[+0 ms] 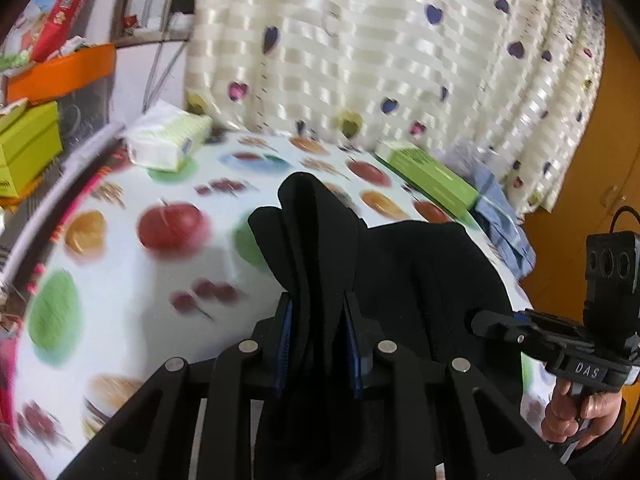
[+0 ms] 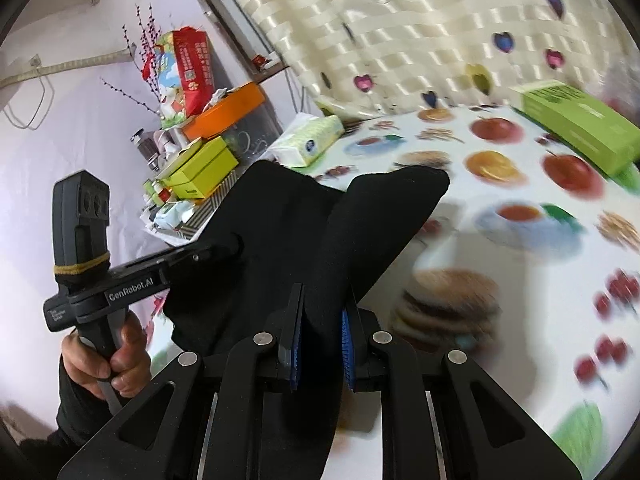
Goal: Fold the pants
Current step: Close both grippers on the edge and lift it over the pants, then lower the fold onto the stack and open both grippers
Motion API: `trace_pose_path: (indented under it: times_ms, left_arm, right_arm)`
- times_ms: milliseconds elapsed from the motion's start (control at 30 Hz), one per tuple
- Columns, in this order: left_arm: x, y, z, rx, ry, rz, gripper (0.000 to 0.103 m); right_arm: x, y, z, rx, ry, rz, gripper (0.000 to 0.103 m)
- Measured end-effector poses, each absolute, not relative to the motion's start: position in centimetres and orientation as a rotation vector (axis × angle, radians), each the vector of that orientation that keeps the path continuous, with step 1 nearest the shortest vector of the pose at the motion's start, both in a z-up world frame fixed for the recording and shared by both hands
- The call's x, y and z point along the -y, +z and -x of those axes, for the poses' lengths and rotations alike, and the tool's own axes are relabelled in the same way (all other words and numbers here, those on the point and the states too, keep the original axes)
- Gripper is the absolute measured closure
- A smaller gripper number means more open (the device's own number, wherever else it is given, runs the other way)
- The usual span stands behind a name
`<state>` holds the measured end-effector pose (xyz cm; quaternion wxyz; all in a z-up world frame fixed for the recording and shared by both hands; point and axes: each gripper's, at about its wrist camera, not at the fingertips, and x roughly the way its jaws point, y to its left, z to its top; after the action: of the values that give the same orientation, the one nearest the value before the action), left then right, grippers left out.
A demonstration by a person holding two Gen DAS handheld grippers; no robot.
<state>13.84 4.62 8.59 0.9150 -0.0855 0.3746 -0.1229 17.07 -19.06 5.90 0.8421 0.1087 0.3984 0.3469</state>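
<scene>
The left gripper (image 1: pixel 318 312) is pinching a thick bunch of the black pants (image 1: pixel 420 264) between its two blue pads (image 1: pixel 285 336), and folds of the cloth stick up past the tips. The right gripper (image 2: pixel 322 308) is squeezing another bunch of the same pants between its blue pads (image 2: pixel 347 346), and a black corner pokes out toward the far right. The pants hang between the two grippers, over the near edge of the table (image 1: pixel 132 280). The table has a white cloth with pictures of apples, cherries and other food. On the far left of the table sits a white tissue pack (image 1: pixel 168 140). On the far right lies a green box (image 1: pixel 430 178), with some blue cloth (image 1: pixel 502 224) beside it. A spotted curtain (image 1: pixel 380 48) hangs behind the table.
</scene>
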Motion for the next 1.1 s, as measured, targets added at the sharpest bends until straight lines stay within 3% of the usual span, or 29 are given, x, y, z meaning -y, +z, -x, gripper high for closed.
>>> trace_pose_path:
  times_ms: [367,467,567,833,1100]
  left_arm:
    - [-10.9,6.4,-18.8,-0.8,-0.144,0.198,0.078]
    - [-11.7,3.8,-19.4,-0.86,-0.122,0.197,0.074]
    - [-12.9,2.6,-18.8,-0.874,-0.128,0.242,0.066]
    - [-13.9,4.3,-14.9,-0.804,-0.08,0.237,0.069]
    - [-10.2,2.7,-12.3,-0.806,-0.105,0.086,0.068]
  right_arm:
    - [13.1,2.4,-22.7,-0.935,0.767,-0.199,0.086]
    - [12.8,0.8,-22.8,-0.959,0.699,-0.114,0.074]
    - [13.7,0.7,-22.1,-0.943,0.656,-0.062,0.071]
    - [13.8,3.4,-17.1,-0.813,0.681,0.006,0.071]
    - [11.1,0.6,-15.0,-0.832,0.706,0.16,0.071]
